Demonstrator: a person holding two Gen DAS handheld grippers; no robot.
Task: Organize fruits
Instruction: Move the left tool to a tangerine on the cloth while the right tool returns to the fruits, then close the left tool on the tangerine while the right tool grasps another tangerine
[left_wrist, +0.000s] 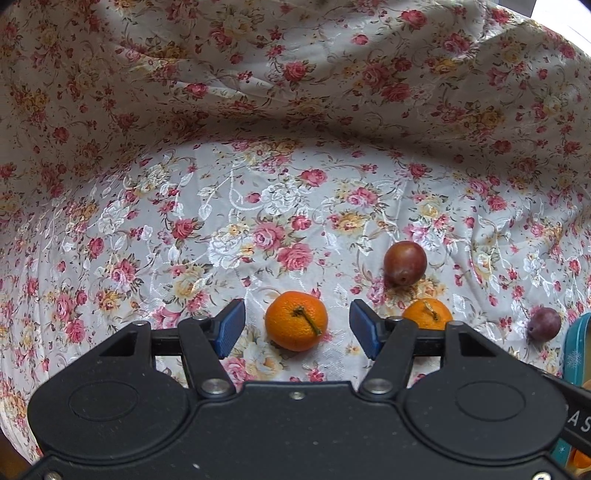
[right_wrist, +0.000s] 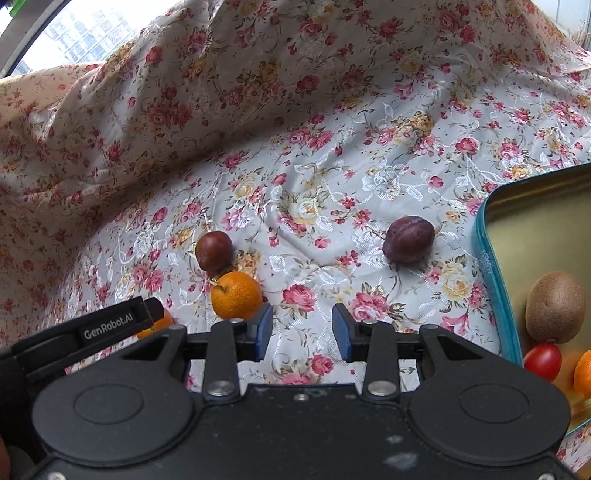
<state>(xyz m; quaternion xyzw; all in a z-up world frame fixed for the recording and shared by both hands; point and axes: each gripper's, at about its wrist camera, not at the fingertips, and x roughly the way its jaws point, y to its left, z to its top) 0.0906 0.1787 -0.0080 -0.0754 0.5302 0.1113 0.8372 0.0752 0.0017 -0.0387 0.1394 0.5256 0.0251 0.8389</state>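
Teal metal tin with gold inside (right_wrist: 491, 266) holds brown kiwi (right_wrist: 555, 308), red cherry tomato (right_wrist: 542, 361), part-seen orange fruit (partway done).

Outside tin on floral tablecloth (right_wrist: 314, 177): two stemmed orange tangerines (left_wrist: 296, 320) (left_wrist: 427, 314), reddish-brown plum (left_wrist: 405, 263), purple plum (right_wrist: 409, 239) nearest tin.

Left tongs (left_wrist: 297, 328) open, empty, straddling far tangerine. Right tongs (right_wrist: 302, 334) half-open, empty.

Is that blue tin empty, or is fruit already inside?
Not empty: the tin holds a kiwi, a small tomato and an orange fruit.
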